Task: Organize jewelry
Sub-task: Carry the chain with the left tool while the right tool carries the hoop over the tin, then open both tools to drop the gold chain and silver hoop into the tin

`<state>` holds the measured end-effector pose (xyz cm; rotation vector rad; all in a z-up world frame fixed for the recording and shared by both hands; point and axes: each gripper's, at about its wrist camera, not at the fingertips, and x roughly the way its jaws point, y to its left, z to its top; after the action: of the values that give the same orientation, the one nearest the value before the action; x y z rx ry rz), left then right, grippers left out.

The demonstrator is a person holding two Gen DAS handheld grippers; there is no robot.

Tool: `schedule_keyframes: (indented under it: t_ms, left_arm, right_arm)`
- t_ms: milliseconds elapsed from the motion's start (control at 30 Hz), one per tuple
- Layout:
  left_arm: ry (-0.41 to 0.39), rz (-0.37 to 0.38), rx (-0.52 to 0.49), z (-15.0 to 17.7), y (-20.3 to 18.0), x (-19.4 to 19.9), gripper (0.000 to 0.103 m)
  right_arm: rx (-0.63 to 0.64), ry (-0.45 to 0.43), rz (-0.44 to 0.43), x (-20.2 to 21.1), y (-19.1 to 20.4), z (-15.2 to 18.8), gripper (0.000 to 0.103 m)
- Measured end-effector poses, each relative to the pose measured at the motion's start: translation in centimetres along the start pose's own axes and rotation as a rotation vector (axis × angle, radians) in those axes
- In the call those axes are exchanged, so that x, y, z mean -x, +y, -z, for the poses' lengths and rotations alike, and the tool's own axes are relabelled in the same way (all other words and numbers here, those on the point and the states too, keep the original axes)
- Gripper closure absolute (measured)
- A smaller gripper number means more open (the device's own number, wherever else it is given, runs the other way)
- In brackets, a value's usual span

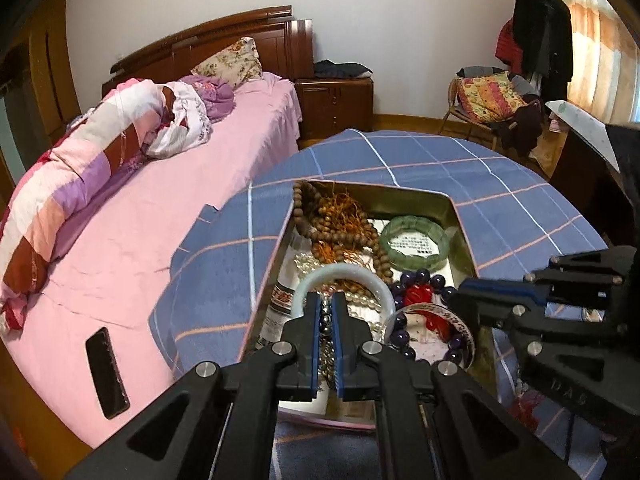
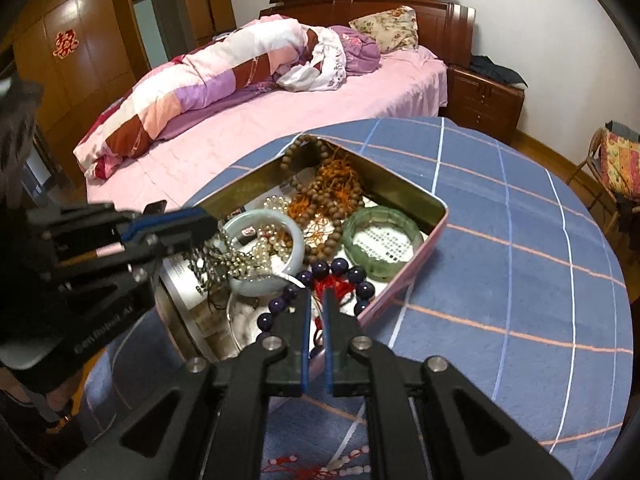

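Note:
A metal tin (image 1: pixel 448 204) (image 2: pixel 400 194) full of jewelry sits on a blue checked cloth. It holds brown wooden beads (image 1: pixel 336 220) (image 2: pixel 328 196), a green bracelet (image 1: pixel 416 240) (image 2: pixel 382 242), a pale jade bangle (image 1: pixel 344 276) (image 2: pixel 264 256), pearls (image 1: pixel 360 300), purple beads (image 2: pixel 340 270) and a red tassel (image 1: pixel 418 294). My left gripper (image 1: pixel 328 300) (image 2: pixel 208 226) is shut on a dark metal bead chain (image 1: pixel 327 320) (image 2: pixel 218 258), which hangs over the bangle. My right gripper (image 2: pixel 317 296) (image 1: pixel 460 294) hovers over the purple beads, jaws nearly shut with a narrow gap and nothing between them.
A pink bed (image 1: pixel 160 216) with a rolled quilt (image 2: pixel 200 92) lies to the left, with a black phone (image 1: pixel 107 372) on it. A nightstand (image 1: pixel 334 100), a chair with clothes (image 1: pixel 492 100) and a wardrobe (image 2: pixel 72 60) stand around. More beads lie on the cloth (image 2: pixel 320 468).

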<state>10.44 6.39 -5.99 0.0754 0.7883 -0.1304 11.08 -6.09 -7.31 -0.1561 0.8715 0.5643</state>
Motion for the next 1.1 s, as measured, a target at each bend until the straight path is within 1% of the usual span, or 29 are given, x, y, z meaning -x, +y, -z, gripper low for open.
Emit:
schedule_keyframes:
  t_ms: [67, 133, 200, 233, 433, 567, 633, 667, 700, 767, 800, 833, 1000, 1100]
  left_arm:
    - [0.002, -0.003, -0.007, 0.1, -0.2, 0.1, 0.095]
    - [-0.006, -0.010, -0.014, 0.0, -0.4, 0.4, 0.083]
    - [-0.021, -0.023, -0.013, -0.1, -0.5, 0.7, 0.053]
    - [-0.034, -0.028, -0.013, -0.1, -0.5, 0.9, 0.050]
    - [-0.029, -0.034, -0.008, -0.2, -0.3, 0.8, 0.050]
    - [-0.018, -0.032, 0.003, 0.1, 0.0, 0.5, 0.050]
    - [-0.015, -0.036, 0.006, 0.2, 0.1, 0.4, 0.050]
    - [-0.013, -0.039, 0.008, 0.2, 0.2, 0.4, 0.047]
    - [-0.010, -0.045, 0.012, 0.2, 0.3, 0.4, 0.042]
    - [-0.015, -0.054, 0.017, 0.2, 0.4, 0.5, 0.036]
    - [-0.017, -0.056, 0.018, 0.2, 0.5, 0.6, 0.035]
    - [-0.018, -0.054, 0.020, 0.2, 0.5, 0.7, 0.034]
    - [-0.019, -0.064, 0.024, 0.2, 0.4, 0.9, 0.033]
    - [-0.023, -0.056, 0.027, 0.3, 0.2, 1.2, 0.032]
  right_arm:
    - [-0.002, -0.008, 0.004, 0.3, 0.0, 0.0, 0.078]
    - [-0.011, -0.022, 0.006, 0.6, -0.2, 0.0, 0.063]
    - [-0.012, -0.025, 0.011, 0.7, -0.3, 0.0, 0.062]
    - [-0.013, -0.024, 0.012, 0.7, -0.3, 0.0, 0.062]
    - [-0.013, -0.020, 0.008, 0.4, -0.2, 0.0, 0.061]
    - [-0.011, -0.016, 0.011, 0.2, -0.2, 0.1, 0.059]
    - [-0.011, -0.015, 0.013, 0.2, -0.2, 0.1, 0.054]
    - [-0.010, -0.015, 0.013, 0.1, -0.2, 0.2, 0.053]
    - [-0.009, -0.017, 0.014, 0.1, -0.2, 0.2, 0.050]
    - [-0.009, -0.019, 0.016, 0.2, -0.2, 0.2, 0.046]
    - [-0.009, -0.022, 0.018, 0.2, -0.2, 0.2, 0.042]
    - [-0.011, -0.025, 0.021, 0.3, -0.3, 0.3, 0.039]
    - [-0.022, -0.033, 0.023, 0.8, -0.5, 0.8, 0.037]
    - [-0.030, -0.039, 0.024, 1.2, -0.7, 1.1, 0.034]
